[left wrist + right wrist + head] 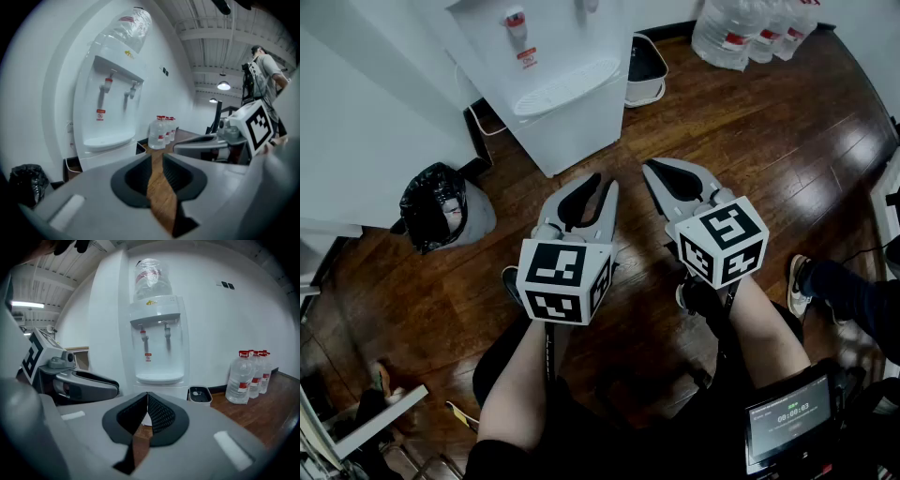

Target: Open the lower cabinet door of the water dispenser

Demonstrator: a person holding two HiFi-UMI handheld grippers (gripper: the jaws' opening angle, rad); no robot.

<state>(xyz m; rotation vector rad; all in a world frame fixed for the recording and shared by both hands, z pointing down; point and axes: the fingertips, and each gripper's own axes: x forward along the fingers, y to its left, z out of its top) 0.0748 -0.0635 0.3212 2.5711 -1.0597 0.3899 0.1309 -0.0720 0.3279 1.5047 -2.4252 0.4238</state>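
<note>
Ahead of me, the white plastic water dispenser (558, 94) stands on the brown wooden floor (750, 150), against the wall. A small white bin (645, 67) sits just right of it, with clear plastic water bottles (741, 33) farther right. A black rubbish bag (436, 206) lies to its left. My left tongs (600, 181) and right tongs (650, 168) are side by side, well short of the dispenser.

The right gripper (147, 394) is pointing at the white water dispenser (157, 343), its jaws meeting tip to tip with nothing between them. An upturned bottle (152, 280) is sitting on top of the dispenser. A small bin (200, 395) is standing just beside the dispenser's base, and red-capped water jugs (241, 378) are lining the wall farther right on the wooden floor (262, 413). The left gripper (79, 380) is hovering at the left.
</note>
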